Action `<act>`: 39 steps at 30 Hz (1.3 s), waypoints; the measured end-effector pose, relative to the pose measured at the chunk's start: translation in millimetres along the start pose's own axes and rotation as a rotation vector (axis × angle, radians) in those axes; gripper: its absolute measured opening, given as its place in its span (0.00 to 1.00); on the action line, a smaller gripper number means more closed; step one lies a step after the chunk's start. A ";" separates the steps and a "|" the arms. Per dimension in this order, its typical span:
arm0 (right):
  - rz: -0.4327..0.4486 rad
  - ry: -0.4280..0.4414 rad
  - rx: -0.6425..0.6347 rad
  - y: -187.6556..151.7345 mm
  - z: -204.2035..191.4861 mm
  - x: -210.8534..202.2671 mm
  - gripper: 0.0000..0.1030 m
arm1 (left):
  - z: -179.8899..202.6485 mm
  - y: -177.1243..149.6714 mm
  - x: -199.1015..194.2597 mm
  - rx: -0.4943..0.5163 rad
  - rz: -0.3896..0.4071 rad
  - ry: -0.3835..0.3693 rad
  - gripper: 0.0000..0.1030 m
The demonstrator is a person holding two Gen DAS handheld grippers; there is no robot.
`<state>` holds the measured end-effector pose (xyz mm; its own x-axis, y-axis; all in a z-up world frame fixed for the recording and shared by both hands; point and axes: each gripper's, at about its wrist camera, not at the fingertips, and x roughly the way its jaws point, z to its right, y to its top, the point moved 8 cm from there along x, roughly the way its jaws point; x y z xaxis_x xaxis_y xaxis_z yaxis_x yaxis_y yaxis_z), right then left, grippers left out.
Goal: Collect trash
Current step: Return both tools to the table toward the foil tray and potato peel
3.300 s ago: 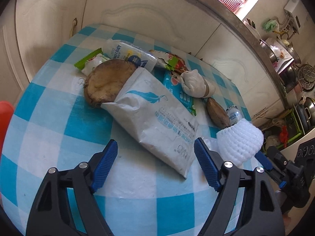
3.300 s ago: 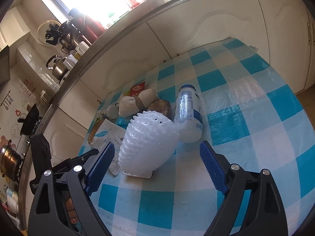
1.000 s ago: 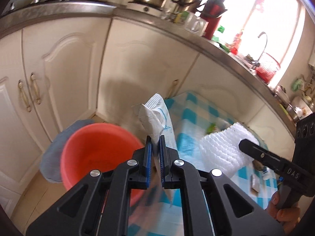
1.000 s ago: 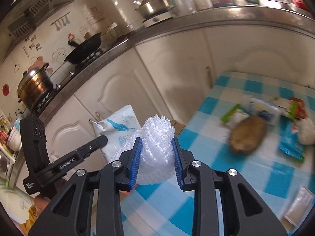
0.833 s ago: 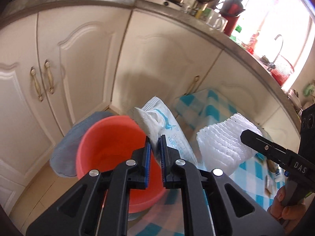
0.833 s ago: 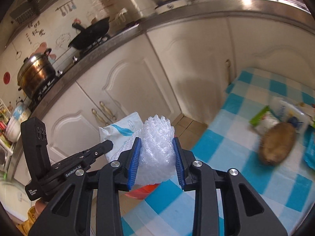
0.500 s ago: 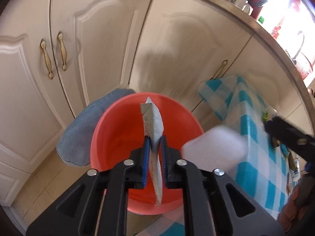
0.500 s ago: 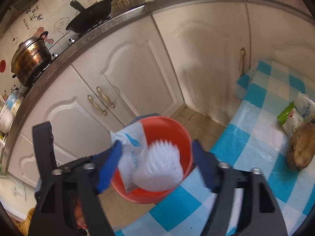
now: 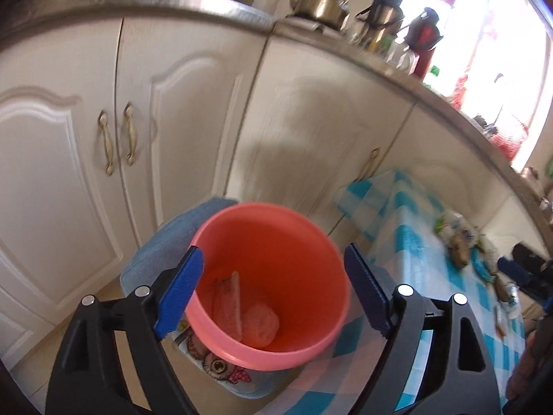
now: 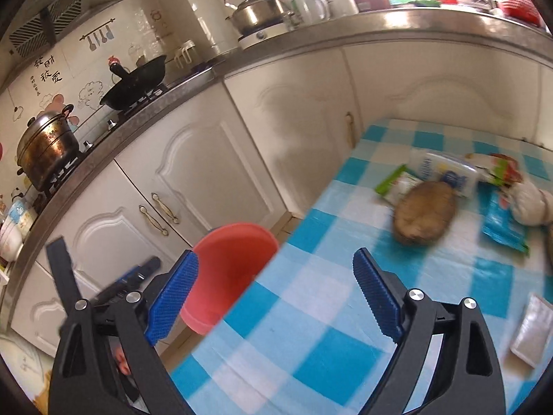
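Trash (image 9: pixel 242 311) in bucket (image 9: pixel 331 266), below left gripper (image 9: pixel 273 294).

The bucket (image 10: pixel 231 269) is half hidden behind the table (image 10: pixel 311 328) edge in the right wrist view, so its contents cannot be seen there. The trash on the table is motion-blurred; the brown lump (image 10: pixel 425 212) cannot be identified. The other claw (image 9: pixel 528 273) is cut off at the left wrist view's right edge.

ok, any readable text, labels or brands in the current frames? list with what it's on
"發財" and "報喜": my best reading of the black wall sticker characters; uncertain.
Bottle label on the checked table: blue print, too blurred.
Blue packet: unreadable.
Green wrapper: unreadable.
Bucket: no text.
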<state>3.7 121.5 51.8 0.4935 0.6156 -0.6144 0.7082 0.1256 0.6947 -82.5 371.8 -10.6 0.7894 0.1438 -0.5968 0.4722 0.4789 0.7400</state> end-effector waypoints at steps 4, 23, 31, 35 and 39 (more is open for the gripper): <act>0.039 -0.054 0.000 -23.9 10.6 -32.5 0.88 | 25.8 4.5 -30.5 0.063 0.060 -0.054 0.85; 0.163 -0.235 0.179 -90.2 88.2 -128.4 0.91 | 172.2 -41.8 -73.6 0.370 -0.018 -0.213 0.86; 0.205 -0.260 0.257 -99.6 120.8 -152.1 0.92 | 216.3 -67.7 -71.2 0.455 -0.086 -0.257 0.86; 0.212 -0.258 0.286 -104.4 132.4 -159.5 0.92 | 233.7 -74.9 -68.8 0.488 -0.108 -0.269 0.86; 0.222 -0.259 0.335 -109.8 148.9 -167.9 0.92 | 251.8 -82.2 -64.9 0.509 -0.130 -0.284 0.86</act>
<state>-81.7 -111.5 23.0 0.7308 0.3801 -0.5670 0.6741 -0.2715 0.6869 -73.8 105.0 45.4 0.7536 -0.1590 -0.6378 0.6450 -0.0082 0.7642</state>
